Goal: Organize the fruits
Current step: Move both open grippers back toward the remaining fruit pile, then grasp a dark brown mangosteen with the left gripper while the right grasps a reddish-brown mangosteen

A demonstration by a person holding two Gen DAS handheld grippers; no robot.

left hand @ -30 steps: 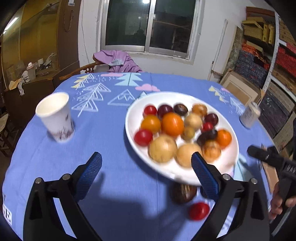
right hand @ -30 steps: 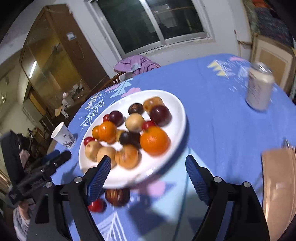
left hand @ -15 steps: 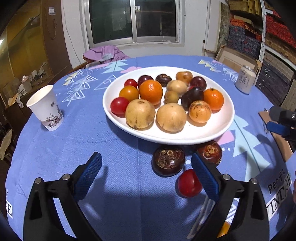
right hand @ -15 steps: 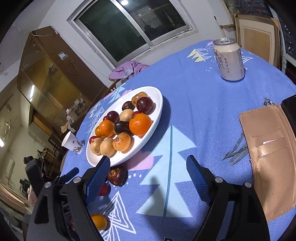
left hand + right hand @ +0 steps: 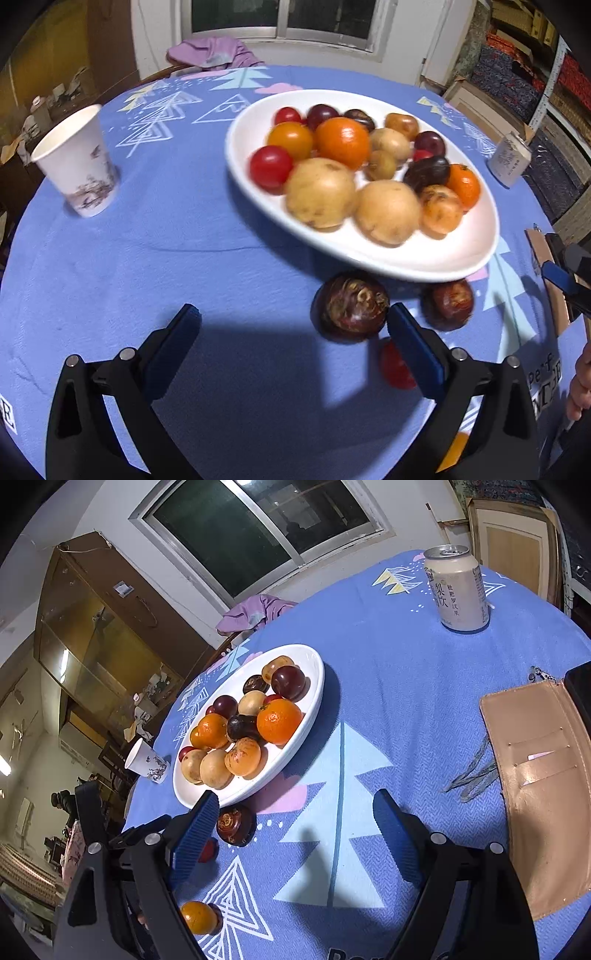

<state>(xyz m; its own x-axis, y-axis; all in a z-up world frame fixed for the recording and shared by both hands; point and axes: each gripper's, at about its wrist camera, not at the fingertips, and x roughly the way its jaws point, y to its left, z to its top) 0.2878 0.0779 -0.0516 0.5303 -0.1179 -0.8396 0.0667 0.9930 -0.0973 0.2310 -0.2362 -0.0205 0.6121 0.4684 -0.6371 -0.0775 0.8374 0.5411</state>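
Note:
A white oval plate (image 5: pixel 461 254) (image 5: pixel 314 686) holds several fruits: oranges, yellow-brown round fruits, red and dark plums. On the cloth in front of it lie a dark brown fruit (image 5: pixel 351 306) (image 5: pixel 234 824), a second dark one (image 5: pixel 448 302), a small red fruit (image 5: pixel 395 365) (image 5: pixel 207 850) and an orange fruit (image 5: pixel 197 917) (image 5: pixel 452 448). My left gripper (image 5: pixel 293 325) is open and empty, its right finger just beside the near dark fruit. My right gripper (image 5: pixel 293 812) is open and empty above the cloth; it also shows at the right edge of the left wrist view (image 5: pixel 565 277).
A white paper cup (image 5: pixel 75 162) (image 5: pixel 146 762) stands left of the plate. A drink can (image 5: pixel 456 589) (image 5: pixel 511 157) stands at the far right. A tan wallet (image 5: pixel 543 775) with a cord lies at the right. A purple cloth (image 5: pixel 214 51) hangs on a chair behind the round table.
The left gripper has moved forward and lower, toward the loose fruits in front of the plate. The right gripper has shifted a little closer over the cloth. Both stay open.

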